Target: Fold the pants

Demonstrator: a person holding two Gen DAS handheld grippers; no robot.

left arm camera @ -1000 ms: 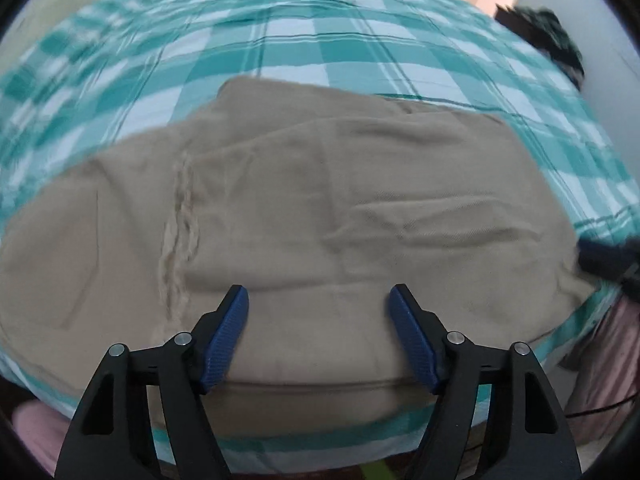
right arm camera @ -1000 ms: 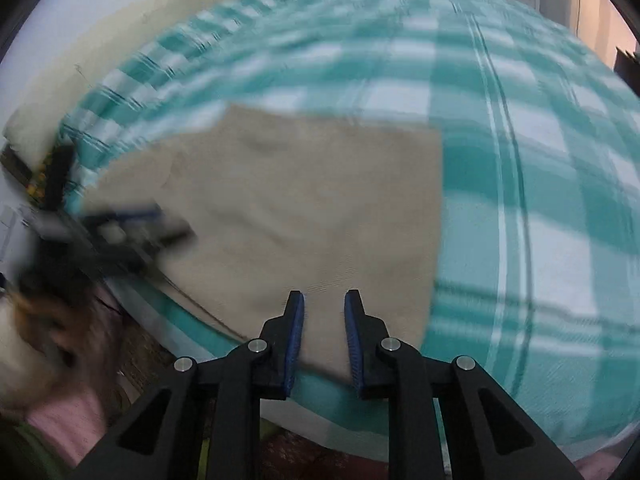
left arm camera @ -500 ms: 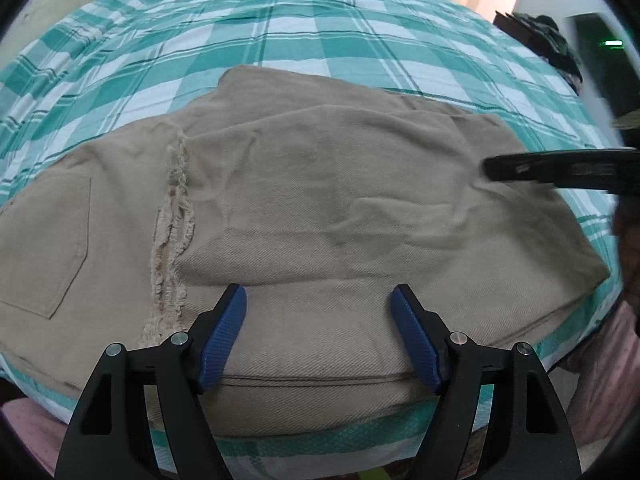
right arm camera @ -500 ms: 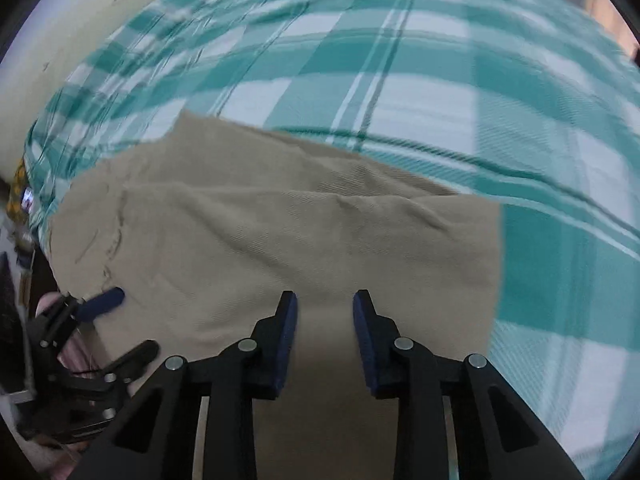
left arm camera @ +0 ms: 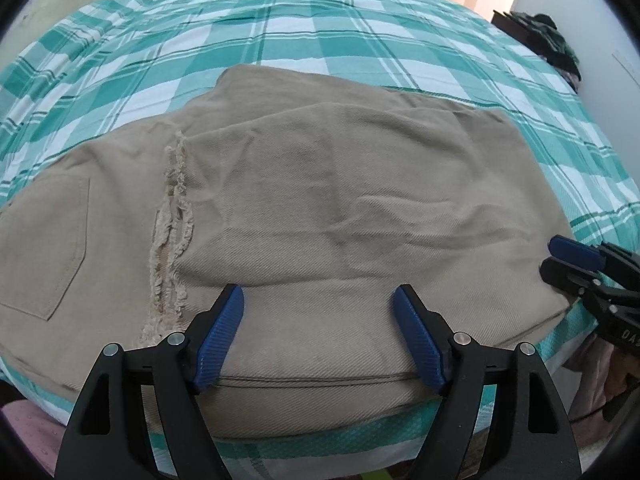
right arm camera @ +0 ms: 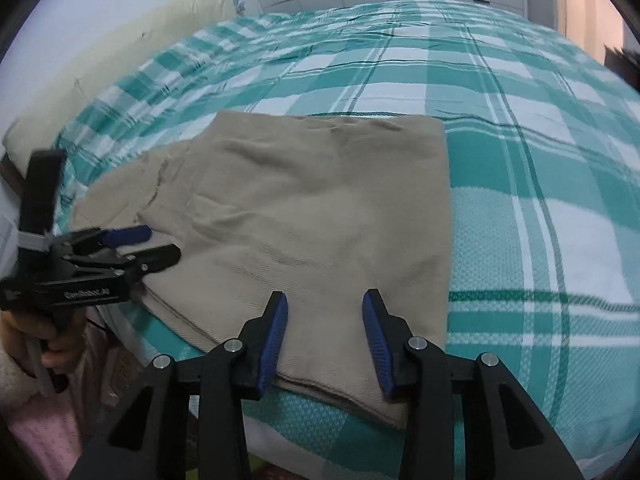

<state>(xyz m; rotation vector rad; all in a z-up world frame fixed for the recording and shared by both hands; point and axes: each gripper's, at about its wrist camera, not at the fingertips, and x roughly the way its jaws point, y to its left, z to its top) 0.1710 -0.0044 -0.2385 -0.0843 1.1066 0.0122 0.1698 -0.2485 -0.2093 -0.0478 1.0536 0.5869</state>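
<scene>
Beige pants (left arm camera: 304,216) lie folded on the bed near its front edge, with a back pocket at the left and a frayed hem strip (left arm camera: 170,240) across the middle. They also show in the right wrist view (right arm camera: 320,216). My left gripper (left arm camera: 320,340) is open and empty, over the near folded edge. My right gripper (right arm camera: 324,336) is open and empty over the pants' near right corner. It also shows at the right edge of the left wrist view (left arm camera: 568,258), and the left gripper shows in the right wrist view (right arm camera: 156,244).
The bed carries a teal and white checked sheet (left arm camera: 320,36). A cream headboard or pillow (right arm camera: 120,44) lies at the far left. Dark clothes (left arm camera: 548,40) are piled beyond the bed's right side. Pink fabric (right arm camera: 44,436) is below the bed's front edge.
My right gripper has opened wider and pulled back to the pants' near right corner. My left gripper has stayed open over the near edge.
</scene>
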